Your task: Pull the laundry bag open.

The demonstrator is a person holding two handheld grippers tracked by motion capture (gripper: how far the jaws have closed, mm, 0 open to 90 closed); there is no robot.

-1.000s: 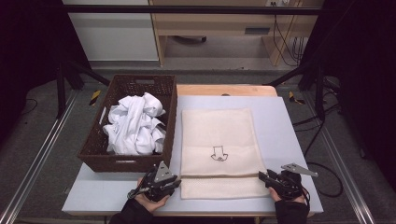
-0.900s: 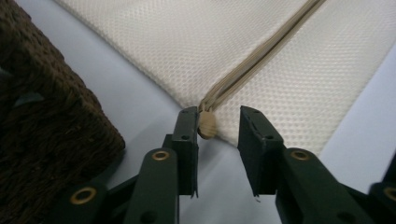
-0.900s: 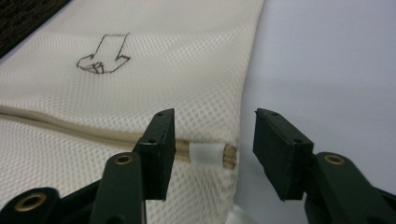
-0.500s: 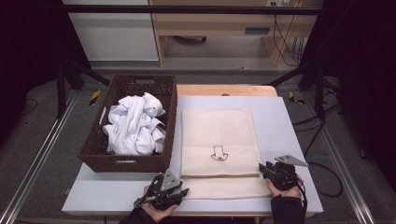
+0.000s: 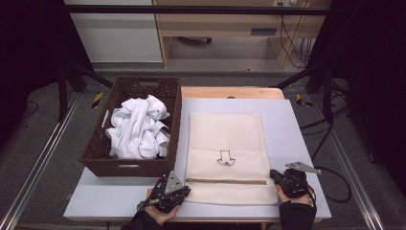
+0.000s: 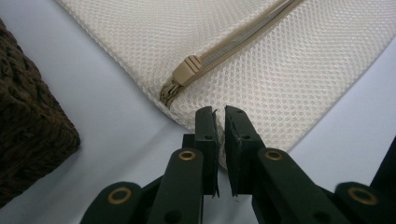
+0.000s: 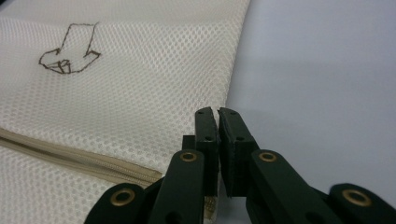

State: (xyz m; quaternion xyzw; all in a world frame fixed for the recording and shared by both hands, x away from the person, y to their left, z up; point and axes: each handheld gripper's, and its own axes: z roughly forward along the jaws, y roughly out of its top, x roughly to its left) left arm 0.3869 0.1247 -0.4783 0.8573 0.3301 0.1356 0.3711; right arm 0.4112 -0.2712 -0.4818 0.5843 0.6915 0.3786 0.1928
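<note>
A cream mesh laundry bag (image 5: 225, 139) lies flat in the middle of the table, with a small drawn arrow (image 7: 69, 56) on it and a zipper (image 5: 225, 181) across its near end. My left gripper (image 5: 181, 190) is at the bag's near left corner, just below the zipper pull (image 6: 187, 70), with its jaws closed on the mesh edge (image 6: 219, 112). At the bag's right edge, beside the zipper's end (image 7: 135, 175), my right gripper (image 5: 274, 174) is likewise pinched shut on the mesh (image 7: 217, 112).
A dark wicker basket (image 5: 129, 167) holding crumpled white clothes (image 5: 139, 127) stands on the left, close beside the bag. The table's front edge (image 5: 201, 218) runs just under both hands. Bare grey tabletop (image 5: 292, 129) lies to the right of the bag.
My left gripper has slid right onto the bag's near left corner. My right gripper has shifted left and a little forward onto the bag's right edge.
</note>
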